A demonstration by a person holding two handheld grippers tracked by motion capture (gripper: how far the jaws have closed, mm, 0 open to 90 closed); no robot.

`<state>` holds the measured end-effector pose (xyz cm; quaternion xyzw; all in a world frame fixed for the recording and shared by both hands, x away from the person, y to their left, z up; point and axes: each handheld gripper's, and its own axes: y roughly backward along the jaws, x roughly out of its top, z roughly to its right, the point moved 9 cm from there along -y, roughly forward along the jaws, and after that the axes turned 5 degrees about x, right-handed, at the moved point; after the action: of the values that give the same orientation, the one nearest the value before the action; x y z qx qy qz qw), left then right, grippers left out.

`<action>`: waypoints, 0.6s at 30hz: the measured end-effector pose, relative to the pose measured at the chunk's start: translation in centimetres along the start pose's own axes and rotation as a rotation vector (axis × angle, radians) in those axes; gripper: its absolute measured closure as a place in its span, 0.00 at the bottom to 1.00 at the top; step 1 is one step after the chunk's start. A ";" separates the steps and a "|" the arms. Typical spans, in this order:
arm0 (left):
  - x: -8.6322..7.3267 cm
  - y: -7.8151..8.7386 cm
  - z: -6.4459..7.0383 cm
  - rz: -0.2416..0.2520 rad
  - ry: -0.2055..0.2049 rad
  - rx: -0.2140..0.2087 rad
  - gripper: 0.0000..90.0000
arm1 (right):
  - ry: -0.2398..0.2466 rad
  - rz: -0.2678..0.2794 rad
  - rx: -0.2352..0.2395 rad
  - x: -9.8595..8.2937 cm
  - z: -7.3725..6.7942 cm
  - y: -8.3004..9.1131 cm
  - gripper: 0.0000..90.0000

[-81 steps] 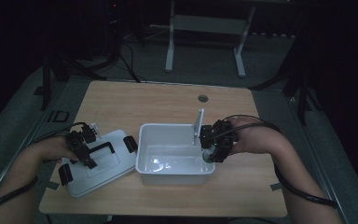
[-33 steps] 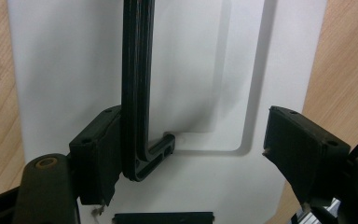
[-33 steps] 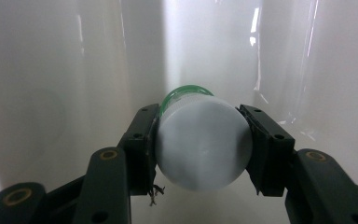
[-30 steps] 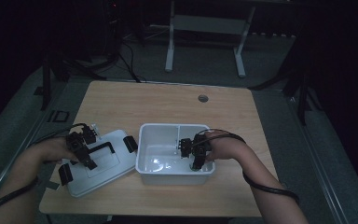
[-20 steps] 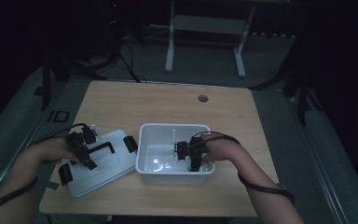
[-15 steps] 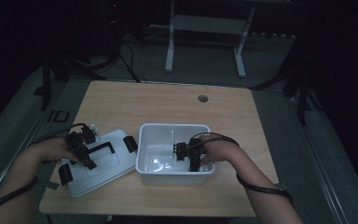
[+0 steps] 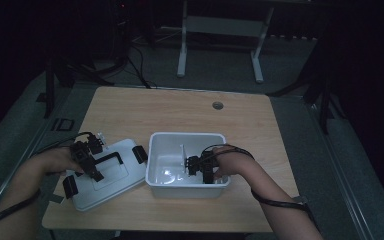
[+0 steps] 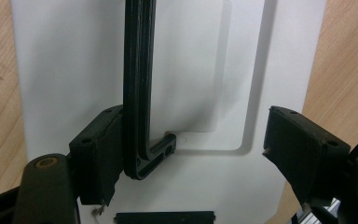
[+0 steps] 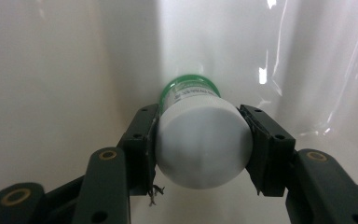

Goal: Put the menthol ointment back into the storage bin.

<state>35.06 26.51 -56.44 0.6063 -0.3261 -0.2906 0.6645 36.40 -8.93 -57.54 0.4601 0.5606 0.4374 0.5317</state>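
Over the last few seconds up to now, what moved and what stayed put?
The right gripper moved from the far right edge of the white bin down into it and leftward, carrying a small white bottle clamped between its jaws. The left gripper stayed on the lid, open beside the black handle. Bin and lid kept their places.

white green-labelled bottle [image 9: 200, 140] inside bin [image 7: 160, 150]

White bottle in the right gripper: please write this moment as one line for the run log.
right gripper: shut on white bottle, inside white bin | left gripper: open, over lid, beside its black handle
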 end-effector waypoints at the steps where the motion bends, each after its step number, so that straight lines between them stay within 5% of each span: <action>1: 0.0 0.0 0.0 -0.001 -0.001 0.002 0.25 | -0.004 0.000 0.000 0.0 0.0 0.0 0.55; 9: 0.2 -0.1 0.1 0.002 -0.005 -0.001 0.25 | -0.009 0.036 0.023 0.1 -0.4 0.5 0.46; 18: 0.3 0.1 0.0 0.004 -0.008 0.010 0.25 | -0.020 0.162 -0.006 -0.4 0.1 4.7 0.37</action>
<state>35.24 26.23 -56.28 0.6078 -0.3312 -0.2901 0.6609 36.70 -8.46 -52.86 0.5069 0.5147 0.4761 0.5014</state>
